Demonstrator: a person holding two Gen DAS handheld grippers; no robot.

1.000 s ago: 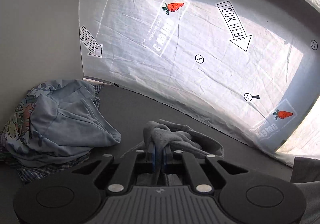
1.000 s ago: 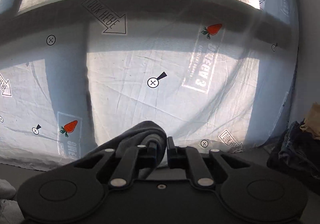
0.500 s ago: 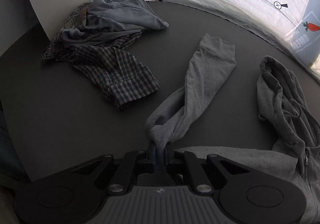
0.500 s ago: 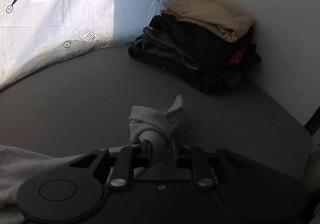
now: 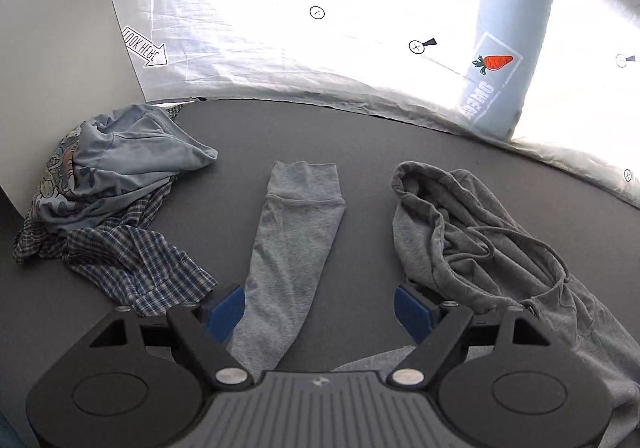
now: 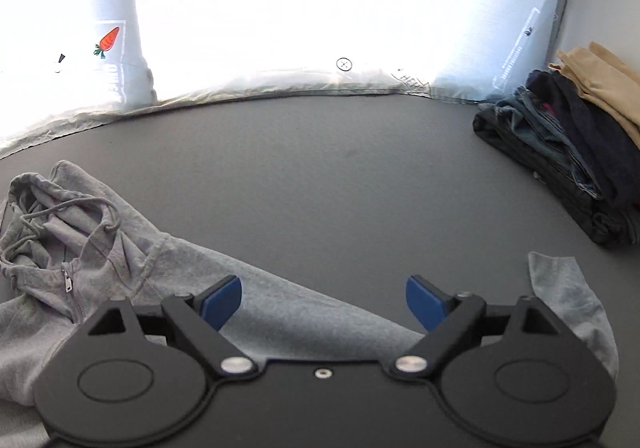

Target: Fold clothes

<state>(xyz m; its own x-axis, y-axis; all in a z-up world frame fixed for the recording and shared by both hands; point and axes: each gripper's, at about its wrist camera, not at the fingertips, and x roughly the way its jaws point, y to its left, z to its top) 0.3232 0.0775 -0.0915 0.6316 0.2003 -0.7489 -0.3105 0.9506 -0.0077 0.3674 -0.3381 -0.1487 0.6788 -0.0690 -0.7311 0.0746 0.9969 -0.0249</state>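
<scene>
Hoodie (image 5: 472,232) is laid out on the tabletop (image 6: 320,175), one sleeve (image 5: 296,232) stretched straight. Left gripper (image 5: 320,308) and right gripper (image 6: 324,302) just opened wide, holding nothing. Folded stack (image 6: 580,135) done; hoodie folds + messy pile (image 5: 116,183) still to do imo.

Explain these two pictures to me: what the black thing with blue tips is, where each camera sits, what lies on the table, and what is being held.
Each picture comes from a camera on a hand-held clamp, looking along its two blue-tipped fingers. One shows the left gripper, the other the right gripper. Both have just been opening and now hold nothing. On the dark table lies a grey hoodie, its sleeve stretched out flat between the left gripper's fingers. At the left is a loose heap of clothes; at the far right, a neat stack of folded clothes. Behind hangs a bright printed sheet.
</scene>
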